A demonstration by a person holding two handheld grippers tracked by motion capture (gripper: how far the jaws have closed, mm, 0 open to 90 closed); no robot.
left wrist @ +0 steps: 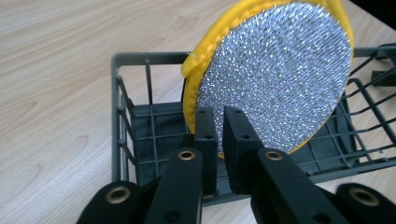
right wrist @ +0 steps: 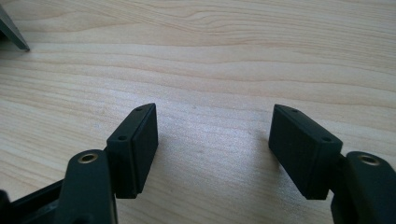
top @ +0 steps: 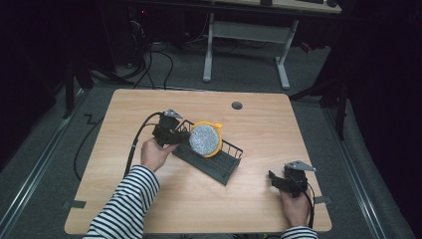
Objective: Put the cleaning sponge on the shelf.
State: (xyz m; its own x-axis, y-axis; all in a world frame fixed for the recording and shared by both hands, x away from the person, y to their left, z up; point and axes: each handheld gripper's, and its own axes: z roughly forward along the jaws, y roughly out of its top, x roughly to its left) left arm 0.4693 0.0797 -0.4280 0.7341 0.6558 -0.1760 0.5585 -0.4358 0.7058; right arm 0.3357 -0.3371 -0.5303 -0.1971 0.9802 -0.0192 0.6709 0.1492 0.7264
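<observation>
Dark grey carpet surrounds a light wooden table (top: 199, 199), with a white-legged desk frame (top: 246, 45) standing beyond its far edge and cables trailing on the floor to the left. Near the middle of the table sits a dark wire rack (top: 211, 162), set at an angle to the edges. A round scouring pad (top: 205, 139), silvery mesh with a yellow rim, stands on edge above the rack's left end. The left gripper (left wrist: 218, 140), held by a hand in a striped sleeve (top: 129, 199), has its jaws pressed nearly together on the lower rim of the scouring pad, so the pad is pinched between them over the rack's corner. A small dark round cap (top: 237, 105) is set in the tabletop near the far edge. The right gripper (top: 278, 181) rests close to the near right corner, well apart from the rack, its jaws spread wide over bare wood with nothing between them.
</observation>
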